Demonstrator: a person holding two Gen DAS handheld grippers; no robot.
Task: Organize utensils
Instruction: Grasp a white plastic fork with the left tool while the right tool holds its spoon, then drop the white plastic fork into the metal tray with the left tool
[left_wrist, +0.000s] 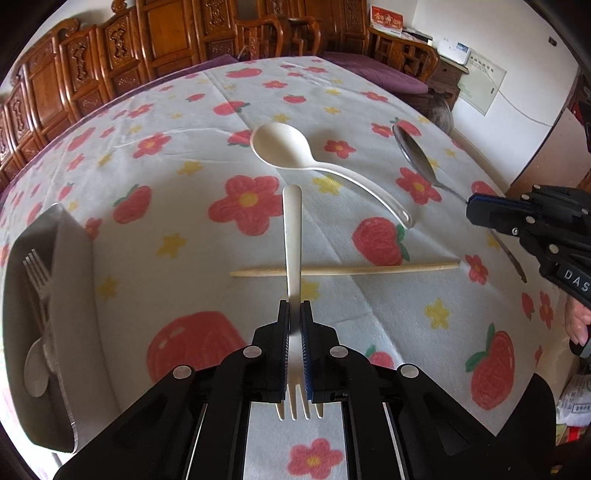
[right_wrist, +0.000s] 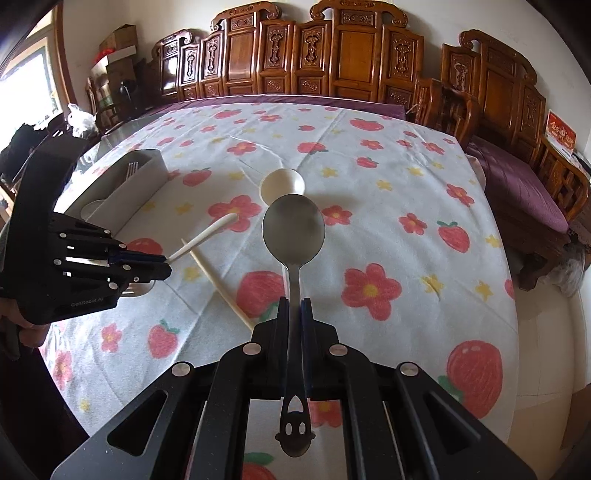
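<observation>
Now the left gripper (left_wrist: 294, 314) clamps the fork (left_wrist: 292, 236) and the right gripper (right_wrist: 294, 310) clamps the metal spoon (right_wrist: 293, 230), so probably both must next go into the tray (right_wrist: 142, 177), left of the chopstick (right_wrist: 218, 284).

Cream fork (left_wrist: 292, 236); grey steel spoon (right_wrist: 293, 230); red-flowered, strawberry-print tablecloth (left_wrist: 155, 184)

The cream plastic fork (left_wrist: 292, 236) looks matt and smooth, like the large cream plastic serving spoon (left_wrist: 280, 147). The grey steel spoon (right_wrist: 293, 230) has a dull brushed sheen (its handle end is cut through). A pale bare-wood chopstick (left_wrist: 369, 268) lies on the soft, creased floral cloth (left_wrist: 177, 125). The grey plastic utensil tray (right_wrist: 142, 173) looks matt; the carved wooden chairs (right_wrist: 332, 62) at the far side are glossy with varnish.
</observation>
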